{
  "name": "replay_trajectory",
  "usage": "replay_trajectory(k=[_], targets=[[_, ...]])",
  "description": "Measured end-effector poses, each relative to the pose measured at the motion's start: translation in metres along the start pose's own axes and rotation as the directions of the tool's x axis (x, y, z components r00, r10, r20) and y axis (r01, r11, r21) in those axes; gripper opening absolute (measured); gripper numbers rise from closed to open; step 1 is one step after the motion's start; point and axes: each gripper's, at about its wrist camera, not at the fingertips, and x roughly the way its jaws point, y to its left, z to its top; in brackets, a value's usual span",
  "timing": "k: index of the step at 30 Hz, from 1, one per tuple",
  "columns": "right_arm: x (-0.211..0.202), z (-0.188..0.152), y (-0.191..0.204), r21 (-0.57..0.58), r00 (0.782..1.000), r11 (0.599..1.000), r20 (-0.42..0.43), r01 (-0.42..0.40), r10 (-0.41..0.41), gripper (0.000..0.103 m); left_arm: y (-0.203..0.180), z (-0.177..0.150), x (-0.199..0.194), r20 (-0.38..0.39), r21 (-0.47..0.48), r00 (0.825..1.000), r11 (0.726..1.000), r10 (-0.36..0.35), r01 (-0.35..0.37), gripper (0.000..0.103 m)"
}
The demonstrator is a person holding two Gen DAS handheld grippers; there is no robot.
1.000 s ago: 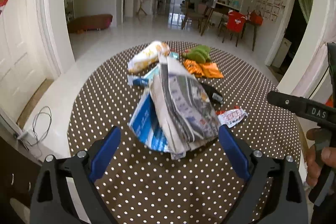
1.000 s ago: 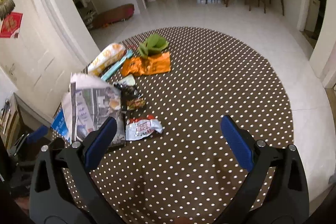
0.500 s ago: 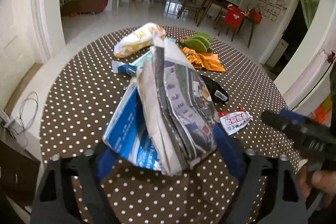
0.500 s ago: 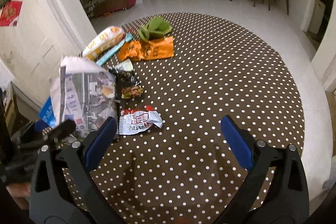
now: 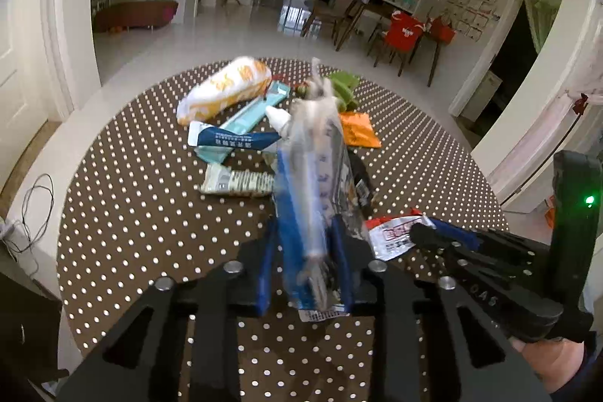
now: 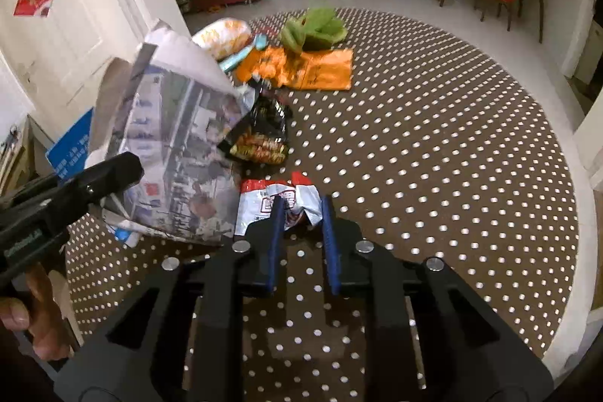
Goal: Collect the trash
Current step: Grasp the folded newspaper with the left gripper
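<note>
The left gripper (image 5: 305,247) is clamping its blue-padded fingers (image 5: 341,251) on a folded bundle of grey newspaper with a blue sheet (image 5: 312,183), its jaws having just been closing around it; the bundle is standing up between them, blurred as if swinging. Just beside it to the right, the right gripper (image 6: 301,225) is pinching a crumpled red-and-white foil wrapper (image 6: 271,202), its jaws having just been closing too, with the wrapper's near edge caught between the pads while the rest is lying on the brown white-dotted round counter (image 6: 433,157).

Judging by this, the collecting is only beginning: two pieces are being gripped, none is yet put away, and no bin is showing. Still lying on the counter are a white-and-yellow snack bag (image 5: 226,89), a navy-and-white tube (image 5: 233,140), a teal flat packet (image 5: 256,112), a black snack pouch (image 6: 264,134), an orange flat wrapper (image 6: 312,68) and a green crumpled bag (image 6: 314,29).
</note>
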Motion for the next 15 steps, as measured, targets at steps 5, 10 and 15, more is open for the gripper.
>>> replay_trajectory(k=[5, 10, 15], targets=[[-0.019, 0.002, -0.016, 0.029, 0.999, 1.0, 0.034, 0.01, -0.011, 0.019, -0.002, -0.001, -0.011, 0.023, 0.022, 1.0, 1.0, 0.009, -0.009, 0.021], [-0.023, -0.002, -0.022, 0.042, 1.0, 0.999, 0.026, 0.004, -0.005, 0.019, 0.007, -0.006, -0.013, 0.019, -0.012, 1.0, 1.0, 0.011, -0.011, 0.03], [-0.019, -0.004, -0.018, 0.036, 1.0, 0.999, 0.012, -0.009, 0.008, 0.019, 0.025, -0.011, -0.023, 0.049, -0.061, 0.997, 0.997, 0.057, -0.054, 0.066]])
